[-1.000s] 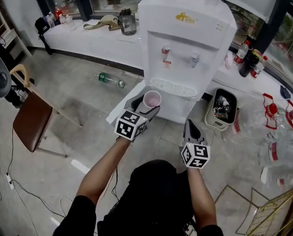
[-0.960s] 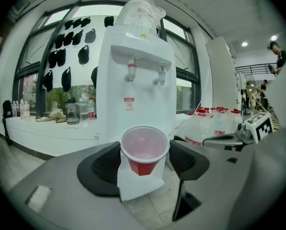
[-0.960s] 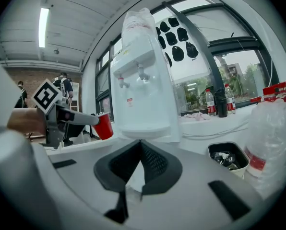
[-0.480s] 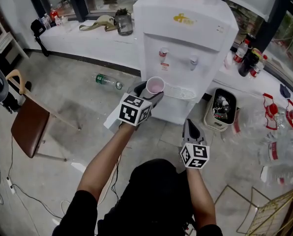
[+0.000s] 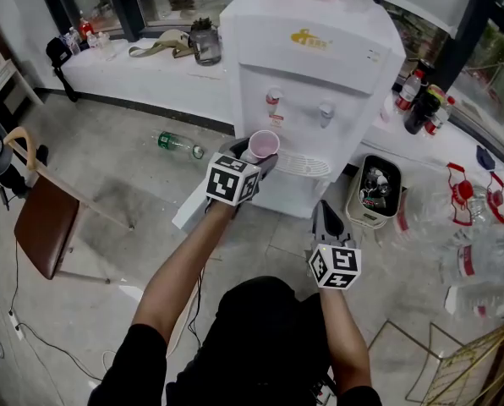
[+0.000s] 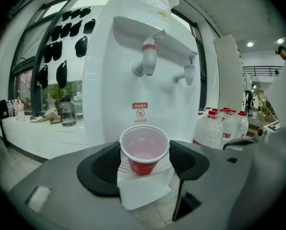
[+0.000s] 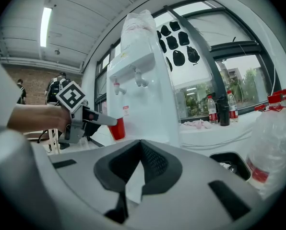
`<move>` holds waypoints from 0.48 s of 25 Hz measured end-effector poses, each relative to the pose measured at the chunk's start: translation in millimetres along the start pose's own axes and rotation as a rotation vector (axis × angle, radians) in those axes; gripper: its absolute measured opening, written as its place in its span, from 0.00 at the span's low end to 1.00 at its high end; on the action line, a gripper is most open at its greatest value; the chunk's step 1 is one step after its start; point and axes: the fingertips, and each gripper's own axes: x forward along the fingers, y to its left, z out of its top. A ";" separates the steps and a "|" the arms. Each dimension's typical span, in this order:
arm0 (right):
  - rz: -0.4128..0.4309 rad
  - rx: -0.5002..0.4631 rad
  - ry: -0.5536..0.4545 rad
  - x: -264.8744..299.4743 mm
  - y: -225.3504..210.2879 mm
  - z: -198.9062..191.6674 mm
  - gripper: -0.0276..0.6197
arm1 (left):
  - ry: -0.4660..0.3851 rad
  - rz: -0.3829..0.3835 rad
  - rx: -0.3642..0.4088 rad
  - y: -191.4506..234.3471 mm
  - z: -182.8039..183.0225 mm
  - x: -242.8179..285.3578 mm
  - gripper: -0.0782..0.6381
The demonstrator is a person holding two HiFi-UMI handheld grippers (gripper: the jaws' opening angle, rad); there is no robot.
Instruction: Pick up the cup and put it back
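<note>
Already lifted: left tongs (image 6: 144, 164) clamp the red cup (image 6: 144, 145) near the water dispenser (image 5: 311, 66); right tongs (image 7: 139, 147) closed, empty; put-back remains

Left gripper (image 5: 252, 157), arm outstretched, grips the cup (image 5: 264, 144); right gripper's (image 5: 326, 216) fingers meet.

Nothing reads clearly. The white plastic water dispenser (image 5: 311, 66) bears a gold logo (image 5: 312, 38) near its top and a red label (image 6: 140, 106) below its taps, both illegible.
</note>
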 end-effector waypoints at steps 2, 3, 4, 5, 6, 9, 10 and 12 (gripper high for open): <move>-0.003 0.001 -0.004 -1.0 -2.1 2.0 0.04 | 0.016 0.005 0.002 2.4 -0.2 5.7 0.55; -0.003 0.001 -0.004 -1.3 -2.8 2.5 0.04 | 0.020 0.006 -0.001 3.8 0.0 7.9 0.55; -0.003 0.001 -0.004 -1.3 -3.4 2.7 0.04 | 0.022 0.007 -0.004 5.0 0.3 9.5 0.55; -0.003 0.001 -0.004 -1.2 -4.2 2.6 0.04 | 0.023 0.006 -0.007 5.8 0.8 10.8 0.55; -0.005 0.002 -0.003 -1.0 -5.2 2.5 0.04 | 0.023 0.003 -0.011 6.2 1.3 11.8 0.55; -0.012 0.007 -0.003 -0.7 -7.6 2.5 0.04 | 0.021 -0.002 -0.016 6.6 1.6 13.5 0.55; -0.014 0.009 -0.004 -0.7 -7.9 1.9 0.04 | 0.020 -0.002 -0.017 6.6 1.4 14.0 0.55; -0.015 0.012 -0.006 -0.4 -7.6 1.4 0.04 | 0.013 -0.001 -0.014 6.3 2.0 14.8 0.55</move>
